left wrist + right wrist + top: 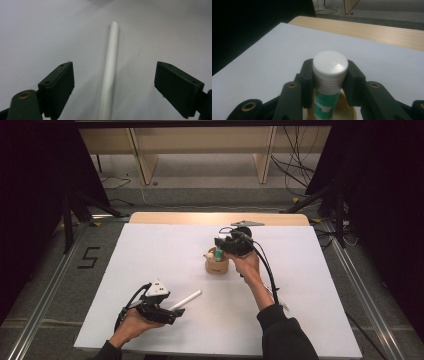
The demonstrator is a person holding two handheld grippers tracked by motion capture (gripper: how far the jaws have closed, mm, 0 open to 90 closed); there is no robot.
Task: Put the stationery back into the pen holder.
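Toward the far middle of the desk: my right claw is clenched on the tube, just under its white cap, while the tube stands upright in the wooden cup.
Tube, handling: I judge it a light, rigid plastic cylinder with a glossy printed sleeve, so slippery rather than fragile; the ribbed band beneath the cap gives the pads some purchase.
Tube, where to hold: high on the body below the cap, as I hold it now, pads on opposite sides; a grip on the cap alone could pull it off.
Cup: small, wooden, open-topped; probably light enough to tip or ride up with the tube if the tube drags on its wall. Something pale leans at its left rim in the high view, too small to name.
Near left corner of the desk: my left claw is released, jaws standing wide and level with the surface.
Pen: a white pen lies flat between those jaws, touching neither. I judge it thin, stiff, light and prone to roll; take it across the middle of the barrel.
Count: one tube, one cup, one pen, two claws.
Desk: white sheet over a wooden top, the wood showing along the far edge.
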